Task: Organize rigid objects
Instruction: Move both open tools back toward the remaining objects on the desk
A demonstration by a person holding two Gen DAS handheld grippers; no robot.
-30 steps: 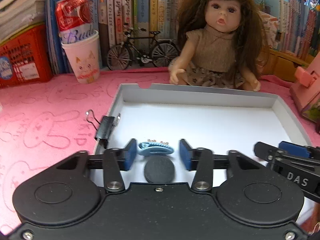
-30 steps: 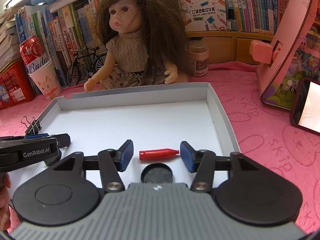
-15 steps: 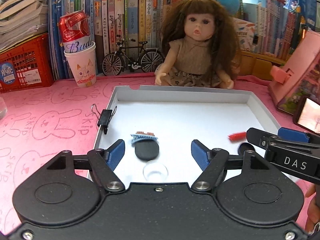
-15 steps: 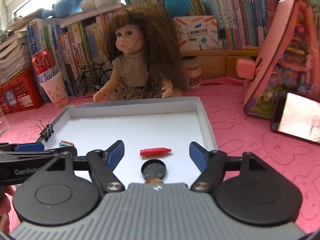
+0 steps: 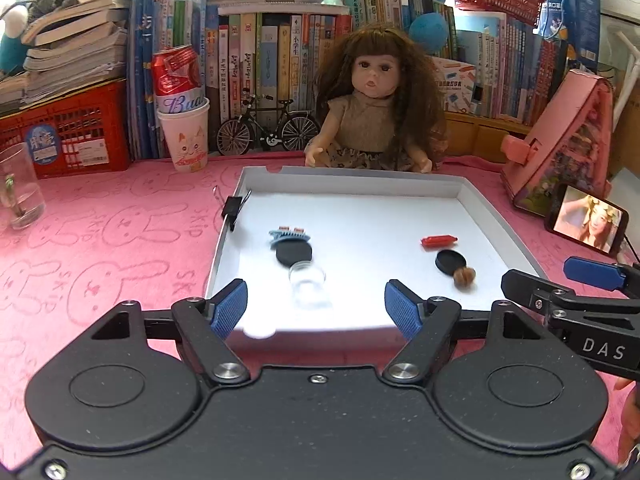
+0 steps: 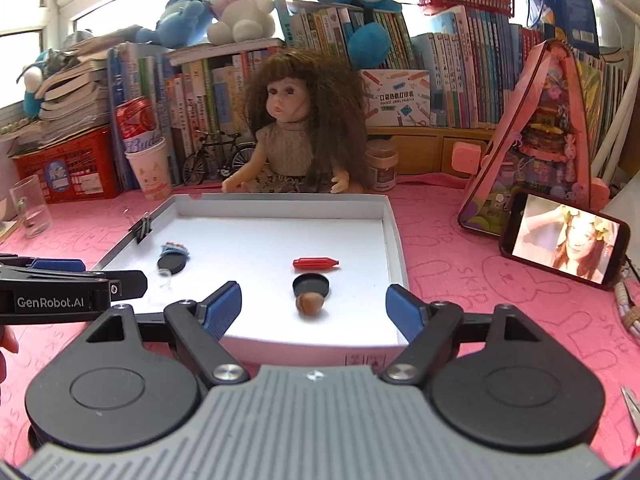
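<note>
A white tray (image 5: 482, 204) lies on the pink cloth. In it on the left lie a blue hair clip (image 5: 289, 235), a black disc (image 5: 294, 255) and a clear round piece (image 5: 307, 279). On the right lie a red pen-like piece (image 5: 439, 240), a second black disc (image 5: 451, 261) and a brown nut (image 5: 464, 276). The same things show in the right wrist view: clip (image 6: 174, 249), red piece (image 6: 315, 263), disc (image 6: 311, 284), nut (image 6: 309, 304). My left gripper (image 5: 316, 312) is open and empty above the tray's near edge. My right gripper (image 6: 314, 306) is open and empty, also at the near edge.
A black binder clip (image 5: 233, 210) grips the tray's left wall. A doll (image 5: 376, 104) sits behind the tray. A cup with a red can (image 5: 182, 128), a glass (image 5: 18, 192), a model bicycle (image 5: 268, 130), a phone (image 6: 564, 234) and a pink toy house (image 6: 532, 140) stand around.
Both grippers have opened wider and drawn back and up from the tray, leaving the hair clip and the red piece lying in it. More of the tray shows.
</note>
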